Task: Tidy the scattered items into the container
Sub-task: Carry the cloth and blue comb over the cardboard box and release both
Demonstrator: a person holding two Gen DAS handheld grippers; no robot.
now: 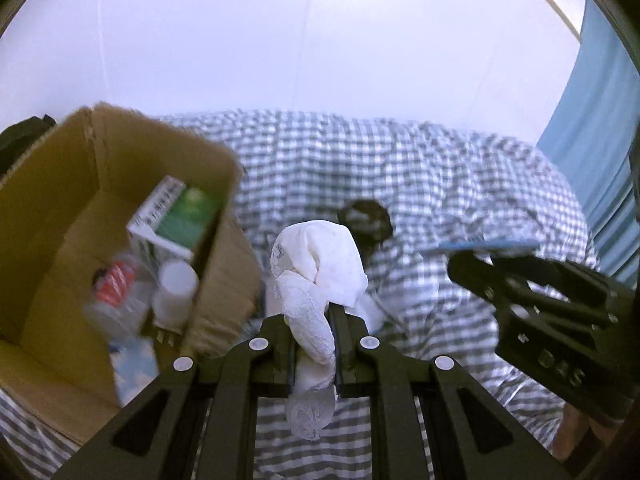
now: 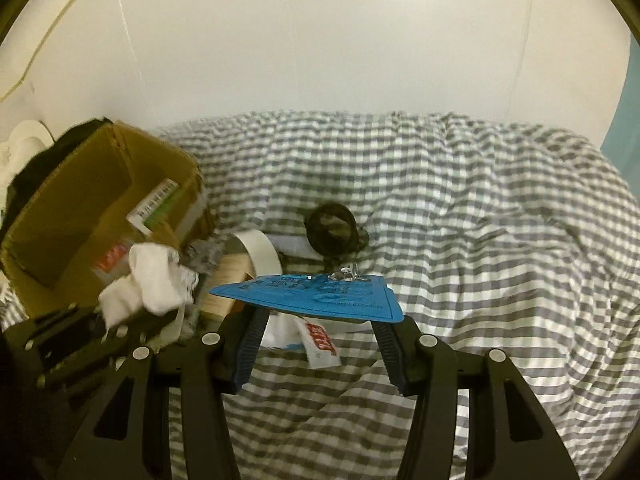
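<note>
Soft even light, wall overexposed at 12 o'clock; cardboard box [image 1: 100, 216] smeared by motion blur at 9 o'clock; fisheye-bent edges.

box [image 1: 48, 208]: matt brown cardboard, rough torn edges | bedcover [image 2: 460, 208]: soft woven checked cloth, creased | rag [image 1: 320, 264]: white cloth, partly textured | card [image 2: 320, 296]: blue plastic, smooth, embossed | gripper [image 2: 320, 344]: matt black plastic, ribbed pads, shiny metal pins
</note>
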